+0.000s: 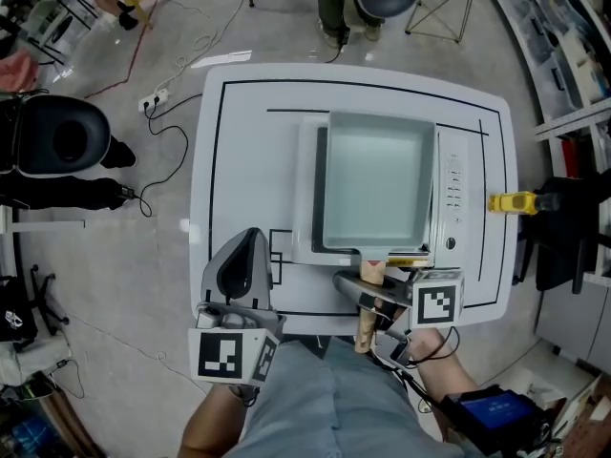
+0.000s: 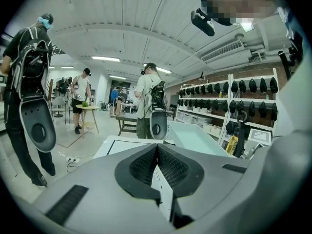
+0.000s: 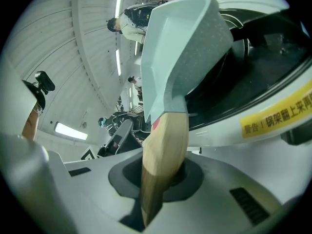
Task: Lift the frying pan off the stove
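Nearest me, I saw my left claw (image 1: 248, 246) pressed together and empty above the white surface (image 1: 250, 132). My right claw (image 1: 374, 292) was clamped on the wooden handle (image 1: 371, 273) of the frying pan (image 1: 374, 181), which sat on the stove (image 1: 452, 208) beyond.

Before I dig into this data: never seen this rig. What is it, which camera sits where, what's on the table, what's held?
There is no robot here: a person holds a two-jaw gripper in each hand. The head view looks steeply down from a camera on the person's head. Each gripper view comes from a camera riding on that gripper and looking along its jaws. On the white table stands a white stove with a square, pale-green frying pan on it. The right gripper is closed on the pan's wooden handle. The left gripper is shut and empty, hovering beside the stove.
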Available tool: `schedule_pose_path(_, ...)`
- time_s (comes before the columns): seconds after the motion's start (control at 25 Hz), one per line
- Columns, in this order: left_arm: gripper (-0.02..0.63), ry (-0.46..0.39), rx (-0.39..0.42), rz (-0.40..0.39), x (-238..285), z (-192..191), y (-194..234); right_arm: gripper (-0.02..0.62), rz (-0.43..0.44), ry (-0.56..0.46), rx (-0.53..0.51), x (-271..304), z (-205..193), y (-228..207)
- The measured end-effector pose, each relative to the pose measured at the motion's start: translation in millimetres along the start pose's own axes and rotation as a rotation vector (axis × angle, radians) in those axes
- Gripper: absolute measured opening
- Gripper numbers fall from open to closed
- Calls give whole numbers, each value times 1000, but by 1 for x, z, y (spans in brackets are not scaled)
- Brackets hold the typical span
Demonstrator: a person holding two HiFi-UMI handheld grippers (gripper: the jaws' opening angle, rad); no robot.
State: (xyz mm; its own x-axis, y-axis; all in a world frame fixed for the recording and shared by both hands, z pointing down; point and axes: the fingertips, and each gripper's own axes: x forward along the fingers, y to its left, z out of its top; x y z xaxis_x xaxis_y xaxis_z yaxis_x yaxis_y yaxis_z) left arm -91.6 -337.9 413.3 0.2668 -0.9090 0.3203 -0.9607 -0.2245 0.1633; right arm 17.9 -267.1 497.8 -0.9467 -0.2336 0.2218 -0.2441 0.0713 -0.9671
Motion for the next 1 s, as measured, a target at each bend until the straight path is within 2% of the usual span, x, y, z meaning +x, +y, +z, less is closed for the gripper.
schedule_pose_path(0.32,18,-21,16,-1,-8,10,-5,67,16,-24,-28,-10,10,19)
schedule_pose_path(0.64,18,-81,9,-36,-28,41,-33,67,55,-73,-51,-42,10,81)
schedule_pose_path(0.8,18,-124,17,-69,-38,57,-48,67,4,-79,-98,-65,5,94)
schedule_pose_path(1.0,18,-147,27,-98,-55,58,-73,67,51,-114,-103,-85,-14,108)
